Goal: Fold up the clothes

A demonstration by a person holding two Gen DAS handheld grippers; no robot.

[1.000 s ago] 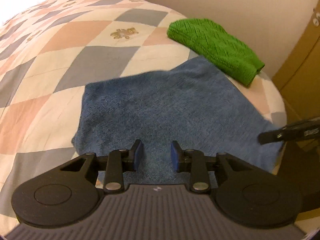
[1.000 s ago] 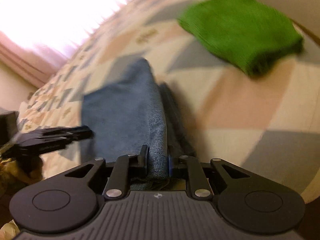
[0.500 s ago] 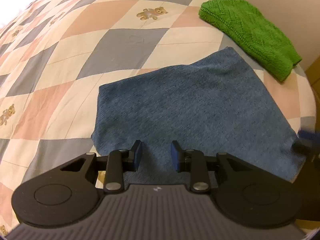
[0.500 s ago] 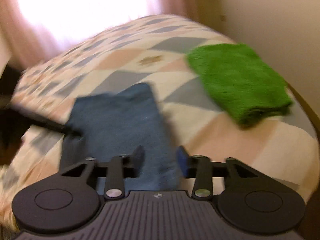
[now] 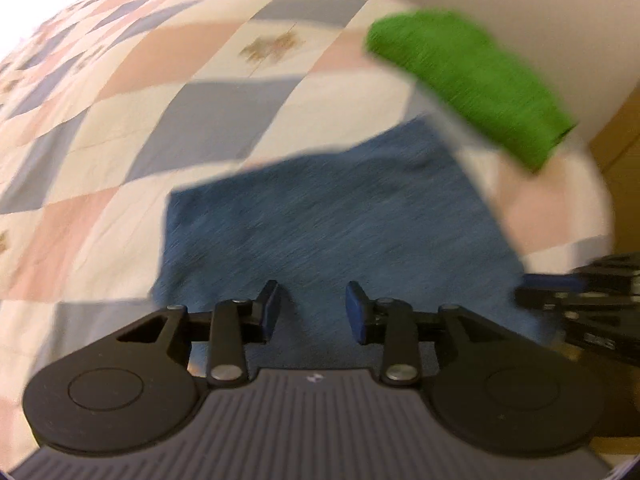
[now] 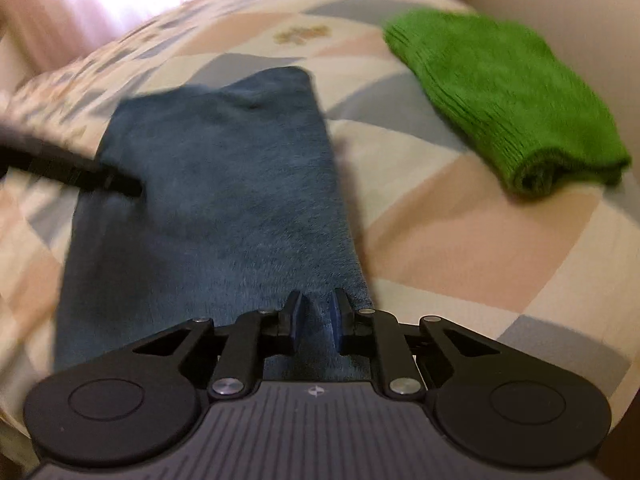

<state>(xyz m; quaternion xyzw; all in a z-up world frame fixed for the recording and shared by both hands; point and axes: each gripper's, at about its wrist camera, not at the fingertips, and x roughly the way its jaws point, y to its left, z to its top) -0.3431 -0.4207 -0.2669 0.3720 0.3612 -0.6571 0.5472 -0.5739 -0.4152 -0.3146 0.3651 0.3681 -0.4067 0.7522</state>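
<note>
While the soft, limp blue fleece garment (image 6: 224,208) is lying flat, the right gripper (image 6: 318,316) is narrowing its jaws around the near hem, the left gripper (image 5: 312,308) parting empty jaws above it.

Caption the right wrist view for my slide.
Right gripper closing over blue towel's near edge; folded green knit lies apart.

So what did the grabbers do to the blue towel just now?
The right gripper let go of the blue towel's edge, the towel dropped flat, and its jaws are closing on that edge again. The left gripper stayed open, opening slightly. The green knit stayed folded.
</note>
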